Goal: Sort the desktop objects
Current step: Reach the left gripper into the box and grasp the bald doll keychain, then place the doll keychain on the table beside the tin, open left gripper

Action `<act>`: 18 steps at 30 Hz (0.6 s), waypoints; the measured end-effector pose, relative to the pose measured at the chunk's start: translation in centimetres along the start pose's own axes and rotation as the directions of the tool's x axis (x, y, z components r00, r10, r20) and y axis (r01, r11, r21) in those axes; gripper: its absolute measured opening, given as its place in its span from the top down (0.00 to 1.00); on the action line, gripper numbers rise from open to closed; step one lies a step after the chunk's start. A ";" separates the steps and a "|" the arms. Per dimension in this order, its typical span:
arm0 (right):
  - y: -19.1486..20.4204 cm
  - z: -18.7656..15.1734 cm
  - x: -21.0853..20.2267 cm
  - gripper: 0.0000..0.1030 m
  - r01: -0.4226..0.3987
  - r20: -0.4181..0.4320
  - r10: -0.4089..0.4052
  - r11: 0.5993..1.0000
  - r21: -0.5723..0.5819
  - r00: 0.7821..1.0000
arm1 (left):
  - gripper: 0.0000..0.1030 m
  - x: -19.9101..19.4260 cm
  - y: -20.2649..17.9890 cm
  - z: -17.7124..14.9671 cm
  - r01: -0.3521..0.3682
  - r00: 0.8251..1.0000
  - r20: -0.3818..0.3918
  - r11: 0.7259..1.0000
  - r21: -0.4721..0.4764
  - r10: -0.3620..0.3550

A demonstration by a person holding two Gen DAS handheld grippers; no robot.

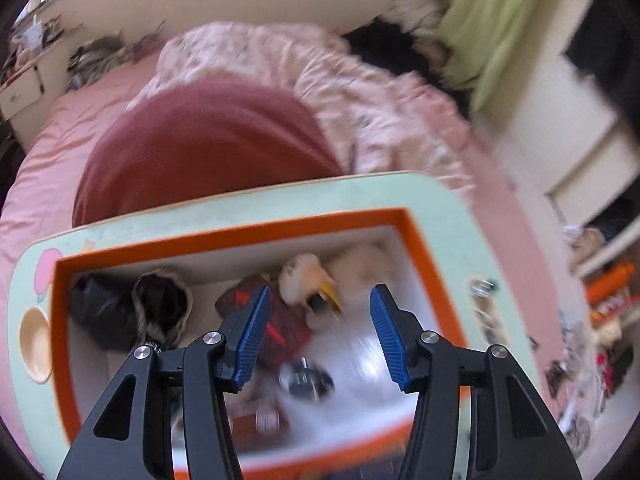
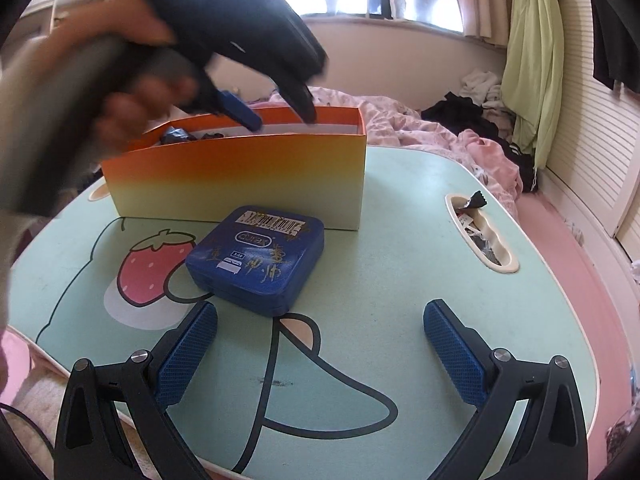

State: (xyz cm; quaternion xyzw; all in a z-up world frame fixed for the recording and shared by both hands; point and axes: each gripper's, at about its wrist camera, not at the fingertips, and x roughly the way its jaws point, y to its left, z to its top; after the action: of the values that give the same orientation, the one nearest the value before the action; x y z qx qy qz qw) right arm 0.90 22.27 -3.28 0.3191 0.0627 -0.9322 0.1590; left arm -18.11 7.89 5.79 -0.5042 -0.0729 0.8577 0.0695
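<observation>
Nearest, right tongs (image 2: 320, 350) spread wide apart, gripping nothing, poised low over mint-green counter (image 2: 400, 208) printed with a strawberry (image 2: 146, 270). Just beyond those blue pads, blue tin (image 2: 256, 258) flat on the counter, scrawled with gold writing, its far corner close to the front wall of orange box (image 2: 240, 178). Further right, oval slot (image 2: 482, 232) sunk into the counter, holding wrappers. Above the box's open top, left tongs (image 2: 280, 118) angled downward into it, held by a blurred hand (image 2: 132, 92).

Meanwhile, from the left wrist view, left tongs (image 1: 318, 336) parted, nothing between the pads, hovering over the box interior. Directly beneath, a blurred dark round metal item (image 1: 306, 380); too smeared to identify. Beside the left pad, a red packet (image 1: 276, 320). Slightly farther in, a cream-and-yellow bottle-like item (image 1: 306, 280) and a pale fluffy lump (image 1: 362, 268). Toward the box's left end, a brown drawstring pouch (image 1: 162, 304) and a black crumpled bag (image 1: 98, 308). Orange rim of the box (image 1: 224, 236) enclosing all of it, resting on the counter (image 1: 440, 204).

Beyond the counter's far edge, a dark red cushion (image 1: 204, 148), then a rumpled pink floral quilt (image 1: 280, 60) on a pink bed (image 1: 44, 168). Farthest, a green cloth (image 1: 492, 20) hanging by the wall.
</observation>
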 end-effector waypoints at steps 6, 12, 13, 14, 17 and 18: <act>0.0 0.1 0.1 0.00 0.000 0.000 0.000 1.000 0.002 1.000 | 0.66 1.8 0.5 1.0 -0.085 0.996 -0.018 0.996 -0.029 0.084; -0.1 0.0 0.0 0.00 -0.001 0.000 0.001 1.000 0.002 1.000 | 0.64 2.9 -0.9 -0.4 -0.086 0.995 -0.040 0.994 0.068 0.089; -0.2 0.0 0.0 0.00 -0.003 -0.001 0.003 1.000 0.002 1.000 | 0.64 3.2 -0.7 -0.1 -0.088 0.995 -0.049 0.994 0.061 0.091; -0.2 0.0 0.0 0.00 -0.003 0.000 0.003 1.000 0.002 1.000 | 0.64 3.2 -0.3 0.1 -0.074 0.996 -0.054 0.996 0.050 0.076; 0.0 0.1 0.0 0.00 -0.002 0.001 0.002 1.000 0.002 1.000 | 0.64 2.6 0.6 0.3 -0.005 0.999 -0.039 1.000 0.017 0.006; 0.0 0.0 -0.1 0.00 -0.002 0.002 0.002 1.000 0.002 1.000 | 0.64 2.1 0.9 0.2 0.021 1.000 -0.021 1.000 0.009 -0.020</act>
State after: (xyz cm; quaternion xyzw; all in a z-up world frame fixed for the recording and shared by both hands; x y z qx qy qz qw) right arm 0.93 22.25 -3.22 0.3185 0.0613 -0.9324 0.1596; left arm -19.33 7.40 3.87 -0.5120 -0.0735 0.8520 0.0812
